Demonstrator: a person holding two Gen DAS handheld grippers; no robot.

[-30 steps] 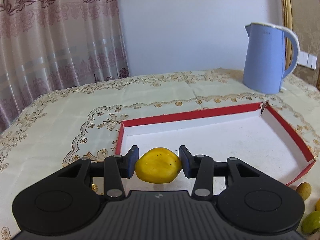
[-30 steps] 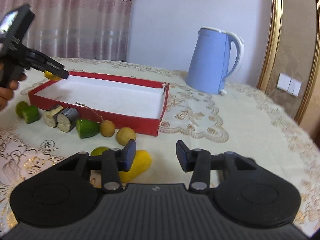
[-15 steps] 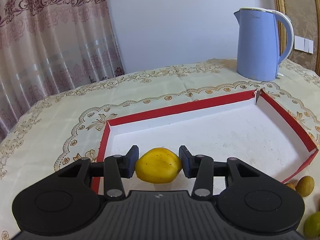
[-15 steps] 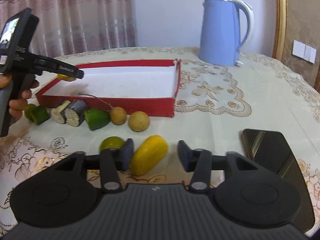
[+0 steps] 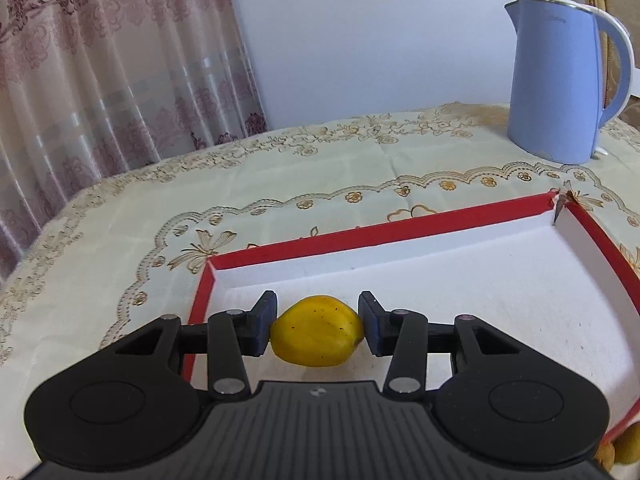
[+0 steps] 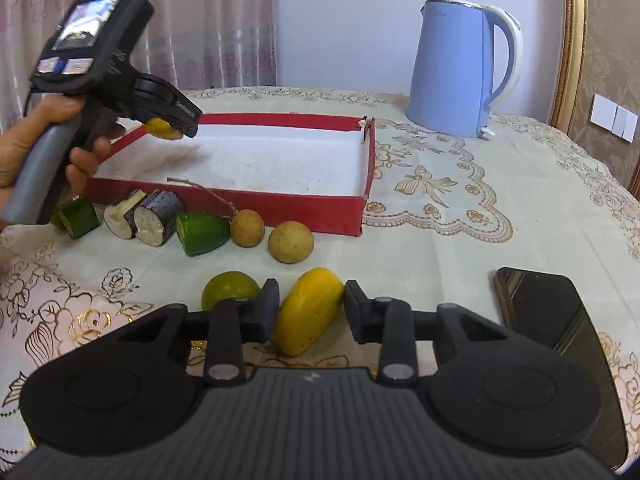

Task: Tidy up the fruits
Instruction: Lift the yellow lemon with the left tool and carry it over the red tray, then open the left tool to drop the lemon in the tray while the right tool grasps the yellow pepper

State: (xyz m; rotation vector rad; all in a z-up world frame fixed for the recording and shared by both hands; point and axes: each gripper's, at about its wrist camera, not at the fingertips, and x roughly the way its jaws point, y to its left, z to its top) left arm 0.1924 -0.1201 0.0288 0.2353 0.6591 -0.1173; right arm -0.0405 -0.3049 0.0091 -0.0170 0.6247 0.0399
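Note:
My left gripper [image 5: 317, 329] is shut on a round yellow fruit [image 5: 318, 338] and holds it above the near left corner of the red tray [image 5: 400, 226] with a white floor. From the right wrist view the left gripper [image 6: 176, 122] hangs over the tray's [image 6: 248, 200] left end. My right gripper [image 6: 307, 311] is open, its fingers around an oblong yellow mango [image 6: 308, 310] that lies on the tablecloth. The right pad touches the mango's far end; a gap shows on the left.
In front of the tray lie a green lime [image 6: 228, 289], two brown longans [image 6: 290, 241], a green cut piece [image 6: 202, 233], dark cut pieces [image 6: 154, 216] and another green piece [image 6: 78, 216]. A blue kettle [image 6: 460, 68] stands behind. A black phone [image 6: 560, 336] lies at the right.
My left gripper has carried the yellow fruit further over the tray's left end. My right gripper has moved forward so its fingers now straddle the mango, and they have narrowed.

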